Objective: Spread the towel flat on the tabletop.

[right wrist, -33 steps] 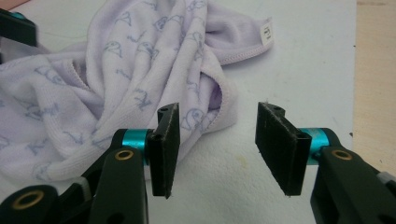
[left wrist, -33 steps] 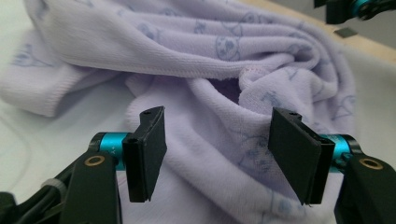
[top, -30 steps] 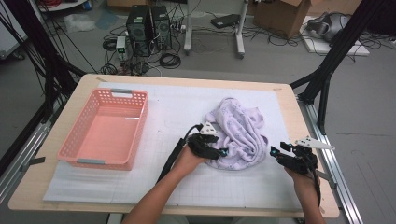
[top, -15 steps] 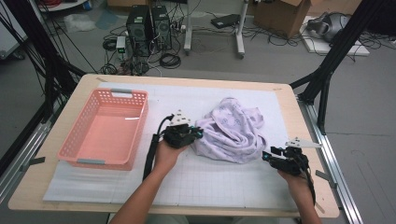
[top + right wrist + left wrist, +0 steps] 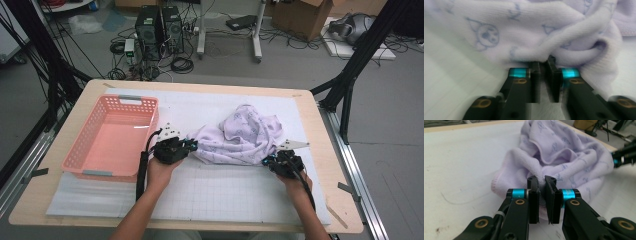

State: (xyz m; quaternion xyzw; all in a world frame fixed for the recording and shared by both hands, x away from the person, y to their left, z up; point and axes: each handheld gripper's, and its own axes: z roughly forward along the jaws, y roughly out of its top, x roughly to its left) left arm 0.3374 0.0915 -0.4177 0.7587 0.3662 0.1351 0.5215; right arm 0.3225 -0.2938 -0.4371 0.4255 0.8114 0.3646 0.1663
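Observation:
A lilac printed towel (image 5: 240, 135) lies crumpled on the white mat (image 5: 215, 195), drawn out sideways. My left gripper (image 5: 192, 145) is at the towel's left end; its jaws have just closed and pinch the towel's hem (image 5: 506, 170) between the pads. My right gripper (image 5: 268, 160) is at the towel's lower right corner; its jaws have just been closing and now clamp a fold of the towel (image 5: 529, 32). In the left gripper view (image 5: 541, 183) the right gripper (image 5: 616, 161) shows beyond the cloth. In the right gripper view (image 5: 543, 64) cloth bulges over both fingertips.
A pink plastic basket (image 5: 80, 150) stands on the left of the mat, close to my left hand. The wooden table edge (image 5: 325, 150) runs just right of my right gripper. Computers, cables and black frame legs sit on the floor beyond.
My left gripper has moved left, pulling the towel's edge with it and stretching the heap wider. My right gripper has moved left up to the towel's corner and shut on it.

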